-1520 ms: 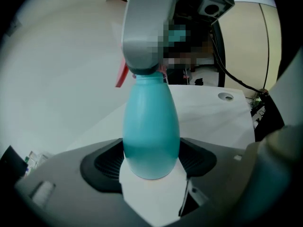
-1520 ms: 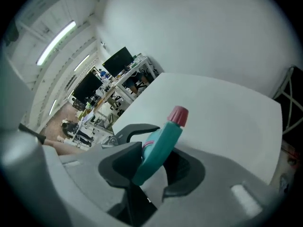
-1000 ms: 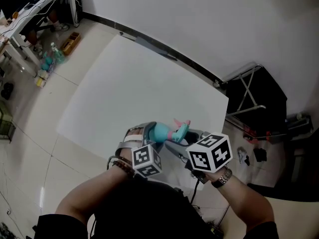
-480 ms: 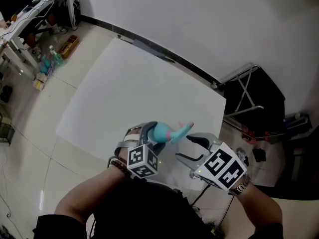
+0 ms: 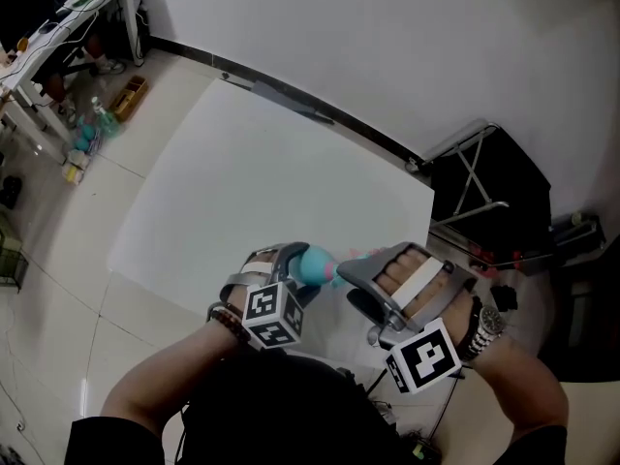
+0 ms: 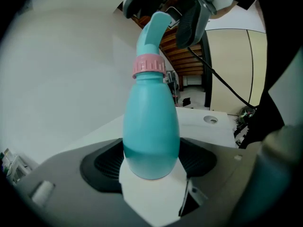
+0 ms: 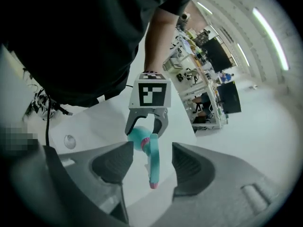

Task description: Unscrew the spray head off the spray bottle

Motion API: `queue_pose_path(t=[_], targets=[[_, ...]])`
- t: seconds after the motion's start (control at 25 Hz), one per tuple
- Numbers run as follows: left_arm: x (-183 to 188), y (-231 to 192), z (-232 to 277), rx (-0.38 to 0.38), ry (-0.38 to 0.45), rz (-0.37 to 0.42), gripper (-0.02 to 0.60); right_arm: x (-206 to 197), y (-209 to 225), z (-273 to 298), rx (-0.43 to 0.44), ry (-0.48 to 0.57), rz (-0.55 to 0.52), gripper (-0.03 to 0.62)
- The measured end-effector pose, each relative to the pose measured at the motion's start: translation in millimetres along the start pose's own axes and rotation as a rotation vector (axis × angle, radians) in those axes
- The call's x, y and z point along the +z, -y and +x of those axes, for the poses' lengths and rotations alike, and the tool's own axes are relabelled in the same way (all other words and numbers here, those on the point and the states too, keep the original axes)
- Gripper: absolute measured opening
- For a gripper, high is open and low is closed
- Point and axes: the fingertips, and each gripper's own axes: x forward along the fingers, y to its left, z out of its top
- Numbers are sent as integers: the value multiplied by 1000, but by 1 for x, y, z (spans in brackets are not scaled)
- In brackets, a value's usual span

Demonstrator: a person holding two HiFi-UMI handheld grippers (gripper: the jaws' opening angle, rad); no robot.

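A teal spray bottle (image 5: 312, 263) with a pink collar (image 6: 149, 65) and a teal spray head (image 6: 154, 30) is held above the white table's near edge. My left gripper (image 5: 291, 262) is shut on the bottle's round body (image 6: 151, 126), its pads pressing both sides. My right gripper (image 5: 347, 284) is turned palm up, with its marker cube underneath. In the right gripper view the spray head (image 7: 152, 162) lies between that gripper's pads (image 7: 189, 167) with a gap on each side. The right jaws stand open.
The white table (image 5: 252, 163) stretches away from me, with a small round hole (image 6: 209, 119) in it. A black folding stand (image 5: 494, 182) is at the right. Bottles and boxes (image 5: 92, 124) sit on the tiled floor at the far left, below a desk.
The right gripper came off the spray head, swung out to the right, rolled over and came back round the head, open. The left gripper kept the bottle nearly still.
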Motion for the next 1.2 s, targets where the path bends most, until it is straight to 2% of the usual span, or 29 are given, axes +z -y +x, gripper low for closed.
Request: queue_pose_path(t=[0.16, 0.36, 0.48, 0.64, 0.76, 0.88, 1.0, 1.12, 1.2], targets=[[3, 8, -1, -38, 3, 28, 388, 1, -8, 10, 65, 25, -26, 239], [4, 18, -2, -71, 8, 72, 388, 2, -17, 16, 150, 54, 22, 231], [5, 23, -3, -89, 15, 96, 388, 4, -23, 20, 181, 63, 18, 204], [7, 28, -3, -100, 16, 116, 388, 7, -34, 24, 201, 79, 2, 135], [4, 26, -2, -85, -4, 127, 387, 6, -35, 26, 221, 62, 44, 120], [2, 21, 0, -52, -36, 133, 387, 3, -33, 31, 242, 48, 178, 118], [-1, 14, 2, -8, -80, 134, 385, -3, -27, 35, 260, 2, 367, 118], [-8, 6, 4, 43, -126, 151, 385, -8, -24, 43, 288, -32, 609, 118], [-12, 4, 6, 63, -153, 165, 385, -11, -24, 47, 321, -38, 819, 118]])
